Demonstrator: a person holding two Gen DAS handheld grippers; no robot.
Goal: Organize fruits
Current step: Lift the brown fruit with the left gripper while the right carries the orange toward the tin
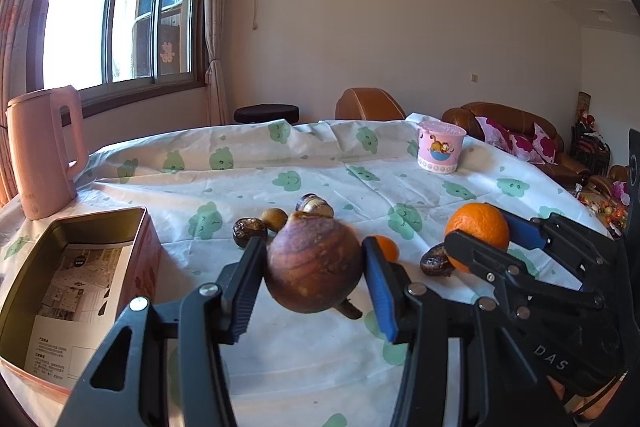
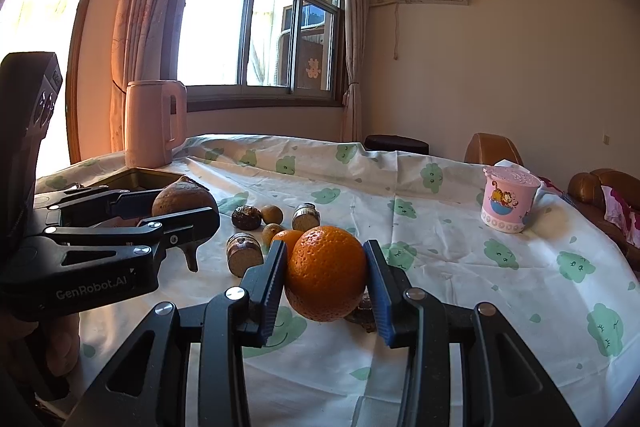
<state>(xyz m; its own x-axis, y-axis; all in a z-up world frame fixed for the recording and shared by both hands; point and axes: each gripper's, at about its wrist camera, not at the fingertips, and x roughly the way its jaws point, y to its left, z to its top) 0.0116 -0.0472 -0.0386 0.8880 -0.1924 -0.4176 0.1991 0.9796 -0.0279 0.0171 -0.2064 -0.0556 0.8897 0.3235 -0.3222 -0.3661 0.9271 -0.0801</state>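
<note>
Closest to my left camera, the left gripper (image 1: pixel 314 279) is clamped on a big brown fruit (image 1: pixel 314 265), its pads pressed to both sides and the fruit lifted clear of the cloth (image 1: pixel 280 367). In my right camera, the right gripper (image 2: pixel 326 279) grips an orange (image 2: pixel 326 273) the same way, held just above the cloth. From the left view, the right gripper sits off to the right with the orange in its tips; from the right view, the left gripper sits at the left with the brown fruit in its jaws, and I can see part of a hand (image 2: pixel 60 343) below it.

At the left edge beside my left gripper stands an open tin (image 1: pixel 24 267) with printed paper (image 1: pixel 80 307) lying inside. Just behind the held fruits, the rest lie loose on the cloth: a small orange (image 1: pixel 388 247), a dark wrinkled fruit (image 1: pixel 249 230), a small tan round one (image 1: pixel 274 218) and a cut brown piece (image 1: pixel 436 261) next to the big orange. In the right view, two stubby cut pieces (image 2: pixel 244 253) show pale faces.

Farther back, a pink kettle (image 1: pixel 44 151) stands at the left and a pink cartoon cup (image 1: pixel 440 147) at the right. Beyond the table are a window (image 1: pixel 120 19) and a brown sofa (image 1: pixel 512 123).
</note>
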